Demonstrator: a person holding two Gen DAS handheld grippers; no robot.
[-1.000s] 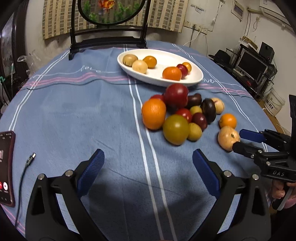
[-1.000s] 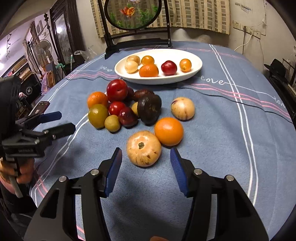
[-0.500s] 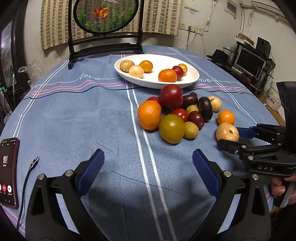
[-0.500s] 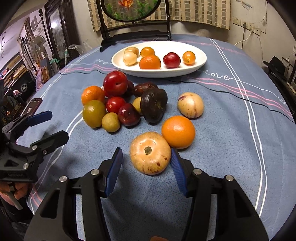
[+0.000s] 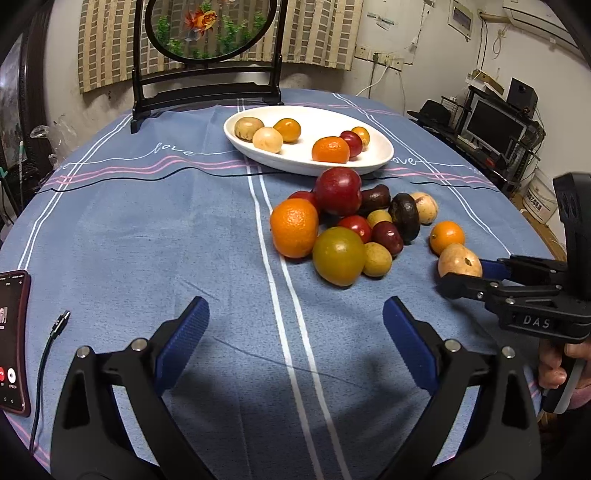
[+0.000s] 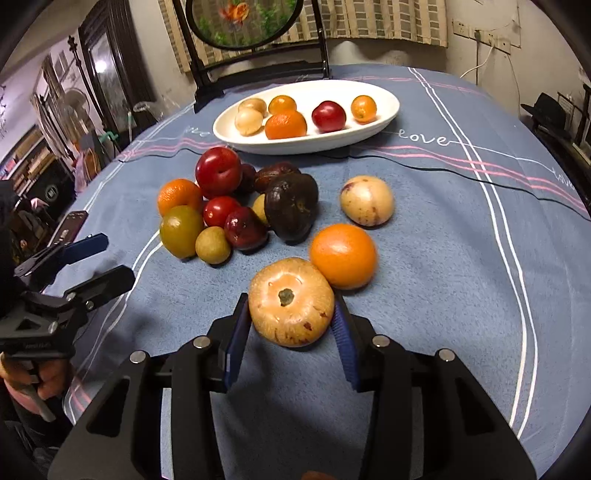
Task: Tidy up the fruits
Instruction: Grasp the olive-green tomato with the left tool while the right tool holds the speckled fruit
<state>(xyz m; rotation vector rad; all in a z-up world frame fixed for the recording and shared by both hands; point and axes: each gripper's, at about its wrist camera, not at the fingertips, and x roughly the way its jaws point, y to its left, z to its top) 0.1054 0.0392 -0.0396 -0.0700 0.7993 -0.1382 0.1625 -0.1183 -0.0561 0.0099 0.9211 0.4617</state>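
dim room, whitish wall (image 5: pixel 406 33), checked curtain (image 5: pixel 314 33), goldfish screen (image 5: pixel 210 29), monitor shelf (image 5: pixel 495 125)

Both the left gripper (image 5: pixel 295 328) and the right gripper (image 6: pixel 290 328) are matte black plastic frames with 2 angular fingers, ribbed blue pads (image 5: pixel 181 332), round silver screws, and white letters "DAS" on the right one's side.
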